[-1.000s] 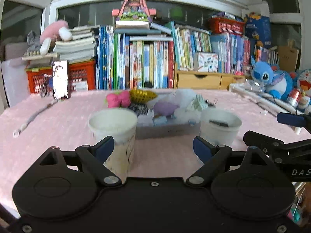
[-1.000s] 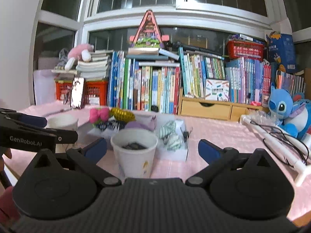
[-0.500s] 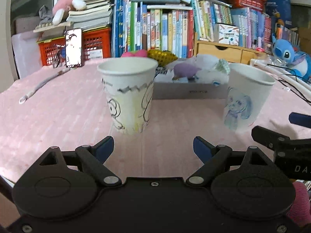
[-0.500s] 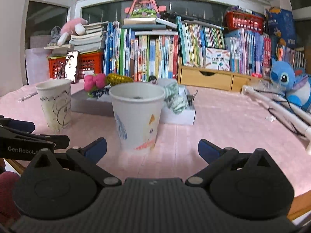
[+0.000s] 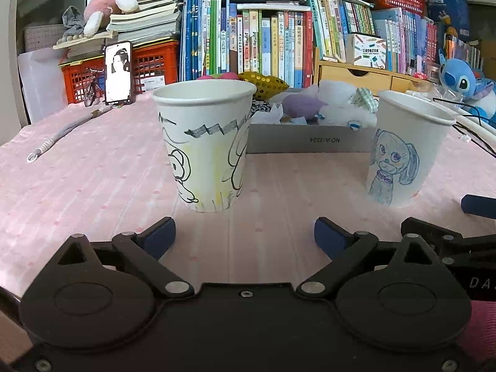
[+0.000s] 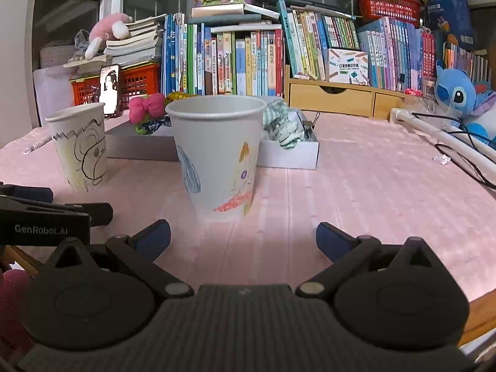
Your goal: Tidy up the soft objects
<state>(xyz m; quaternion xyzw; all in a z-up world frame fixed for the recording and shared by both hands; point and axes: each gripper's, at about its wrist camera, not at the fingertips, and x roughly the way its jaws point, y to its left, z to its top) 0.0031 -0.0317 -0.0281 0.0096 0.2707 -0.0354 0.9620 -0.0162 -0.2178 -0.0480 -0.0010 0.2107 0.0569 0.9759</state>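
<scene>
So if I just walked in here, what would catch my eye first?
Probably the two hand-drawn paper cups standing upright on the pink tablecloth: the black-outlined cup before the left gripper, the crayon-coloured cup before the right gripper. Behind them, a shallow box holds soft toys, including a pink bow.

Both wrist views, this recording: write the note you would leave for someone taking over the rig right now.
Left gripper: open, empty, low over the pink tablecloth, facing the yellow-drawing cup.
Right gripper: open, empty, facing the blue-drawing cup.
Both paper cups stand upright on the cloth, apart from each other, in front of the shallow grey box.
The soft items, including a pink bow, a purple piece and a green checked piece, lie in the box.
Done: nothing visibly sorted; from this height the cup interiors are hidden.
Left: pick the soft items from the box and sort them, probably into the cups.
</scene>
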